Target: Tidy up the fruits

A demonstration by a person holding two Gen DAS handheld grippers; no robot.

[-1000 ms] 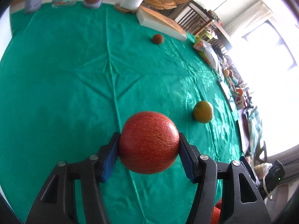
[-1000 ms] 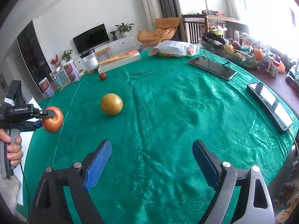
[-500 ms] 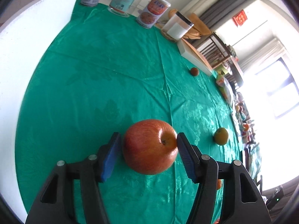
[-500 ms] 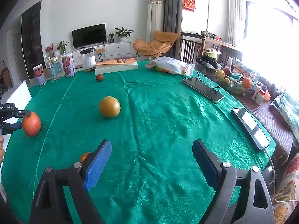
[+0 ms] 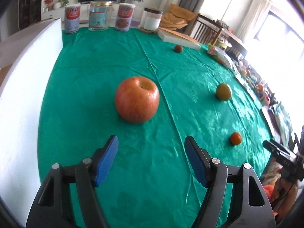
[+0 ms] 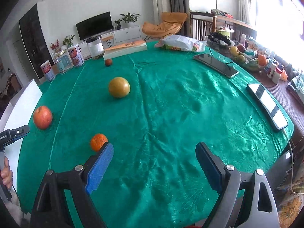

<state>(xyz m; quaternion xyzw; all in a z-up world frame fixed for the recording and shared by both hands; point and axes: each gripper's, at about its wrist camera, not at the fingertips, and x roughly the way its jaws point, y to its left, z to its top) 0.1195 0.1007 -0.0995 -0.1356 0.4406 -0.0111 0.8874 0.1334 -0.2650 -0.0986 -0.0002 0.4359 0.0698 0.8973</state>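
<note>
Red apple (image 5: pixel 137 99) on green tablecloth (image 5: pixel 106 57), left gripper (image 5: pixel 151 157) jaws just opened, empty; right gripper (image 6: pixel 154 163) jaws wide, empty

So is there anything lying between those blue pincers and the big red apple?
No. In the left wrist view, only bare green tablecloth lies between the open left gripper, whose jaws have just been opening, and the red apple.

On the green satin tablecloth (image 6: pixel 171 114), the round yellow-green citrus fruit (image 6: pixel 119 87) has the red apple (image 6: pixel 42 117) to its left, the small orange mandarin (image 6: pixel 98 141) in front, and the small brown-red fruit (image 6: pixel 108 62) behind.
</note>
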